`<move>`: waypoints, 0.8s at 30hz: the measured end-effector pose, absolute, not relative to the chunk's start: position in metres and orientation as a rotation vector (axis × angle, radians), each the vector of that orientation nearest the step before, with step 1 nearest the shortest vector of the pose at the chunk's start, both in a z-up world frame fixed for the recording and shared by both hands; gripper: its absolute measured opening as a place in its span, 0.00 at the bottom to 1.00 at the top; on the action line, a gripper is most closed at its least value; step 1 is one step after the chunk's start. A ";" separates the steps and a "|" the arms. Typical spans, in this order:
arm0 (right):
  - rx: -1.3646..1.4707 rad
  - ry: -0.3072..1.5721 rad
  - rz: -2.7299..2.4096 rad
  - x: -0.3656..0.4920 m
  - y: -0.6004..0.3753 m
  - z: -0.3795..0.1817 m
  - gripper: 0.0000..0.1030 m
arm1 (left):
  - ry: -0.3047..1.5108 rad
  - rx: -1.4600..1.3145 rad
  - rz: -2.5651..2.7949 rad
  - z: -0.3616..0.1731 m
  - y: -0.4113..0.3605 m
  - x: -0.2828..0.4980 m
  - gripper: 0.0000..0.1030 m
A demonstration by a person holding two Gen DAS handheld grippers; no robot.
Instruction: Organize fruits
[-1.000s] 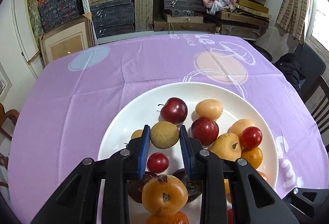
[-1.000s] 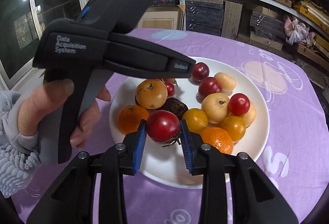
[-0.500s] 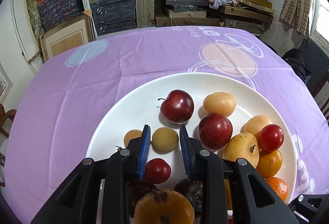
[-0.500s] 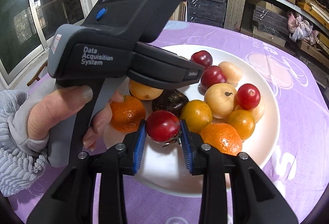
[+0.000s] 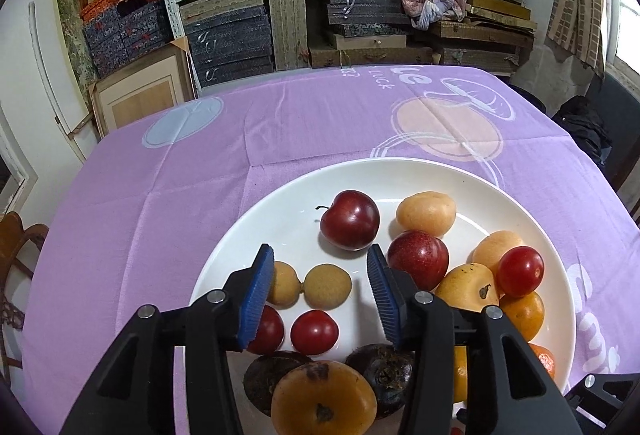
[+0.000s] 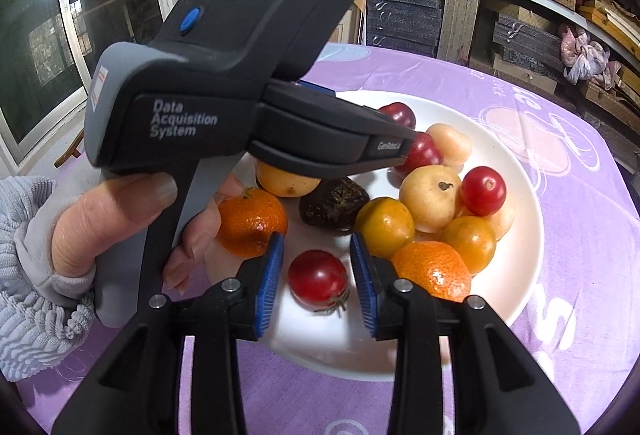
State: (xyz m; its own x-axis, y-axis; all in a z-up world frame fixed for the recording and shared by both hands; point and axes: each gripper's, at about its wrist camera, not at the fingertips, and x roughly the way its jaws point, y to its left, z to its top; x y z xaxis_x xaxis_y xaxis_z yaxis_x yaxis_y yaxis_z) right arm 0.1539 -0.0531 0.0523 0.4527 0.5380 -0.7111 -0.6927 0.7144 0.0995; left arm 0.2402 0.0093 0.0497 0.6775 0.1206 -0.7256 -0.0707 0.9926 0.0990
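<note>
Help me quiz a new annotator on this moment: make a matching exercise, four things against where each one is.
Things
1. tan round fruit
2. stemmed red tomato
3. dark brown fruit
4. left hand

Places
a. wrapped round the left gripper handle
b. between the right gripper pads, untouched
c. between a tangerine and a yellow-orange fruit
d. between the left gripper's open pads

Pairs: 1-d, 2-b, 3-c, 4-a. Both grippers' jaws have just been opening.
</note>
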 end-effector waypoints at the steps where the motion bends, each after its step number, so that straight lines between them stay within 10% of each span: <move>1: -0.214 0.789 0.766 0.154 -0.054 0.055 0.33 | 0.814 0.068 0.110 0.052 0.009 0.237 0.48; 24: -0.095 0.789 0.595 0.048 -0.139 0.049 0.82 | 0.784 -0.024 0.209 0.048 0.002 0.033 0.77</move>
State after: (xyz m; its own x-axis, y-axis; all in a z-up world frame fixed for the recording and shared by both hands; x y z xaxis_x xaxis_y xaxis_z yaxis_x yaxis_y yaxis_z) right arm 0.0477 -0.1388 0.0487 0.5501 0.4675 -0.6920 -0.5368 0.8327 0.1359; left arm 0.0332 0.0021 0.0477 0.6882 0.1782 -0.7033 -0.1957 0.9790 0.0566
